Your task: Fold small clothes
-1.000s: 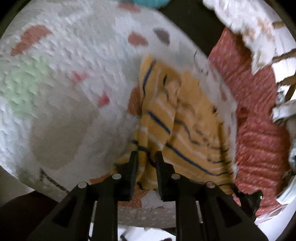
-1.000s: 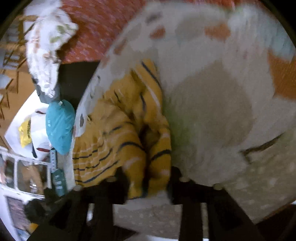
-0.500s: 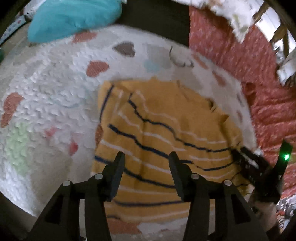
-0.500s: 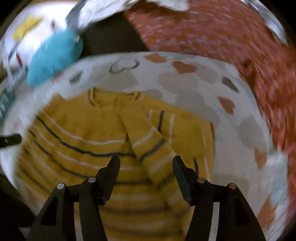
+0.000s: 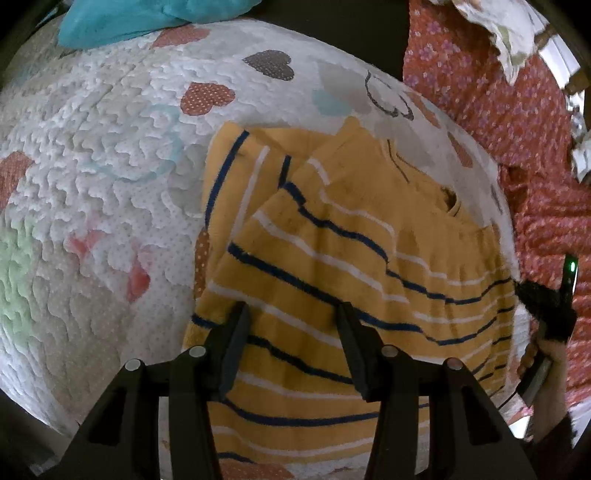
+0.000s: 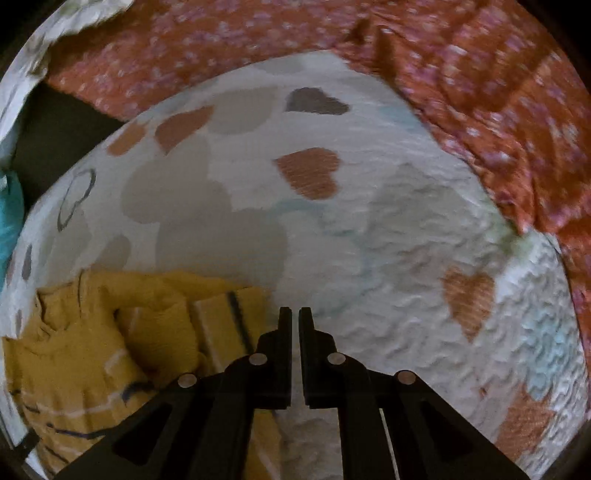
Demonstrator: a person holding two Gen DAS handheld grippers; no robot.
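A small yellow sweater (image 5: 351,258) with navy and white stripes lies flat on a white quilt with heart patches (image 5: 110,166). One sleeve is folded across its body. My left gripper (image 5: 291,314) is open and empty, hovering over the sweater's lower part. In the right wrist view the sweater (image 6: 92,350) lies at the lower left. My right gripper (image 6: 294,314) is shut and empty, just beyond the sweater's right edge over the quilt (image 6: 369,240).
A teal cushion (image 5: 147,18) lies at the quilt's far edge. A red floral fabric (image 5: 517,129) borders the quilt on the right and also shows in the right wrist view (image 6: 480,74). The other hand and its gripper (image 5: 546,325) show at the right edge.
Both grippers let go of the sweater, which now lies flat with a sleeve folded in. The left gripper opened and stayed above it. The right gripper swung right and closed.
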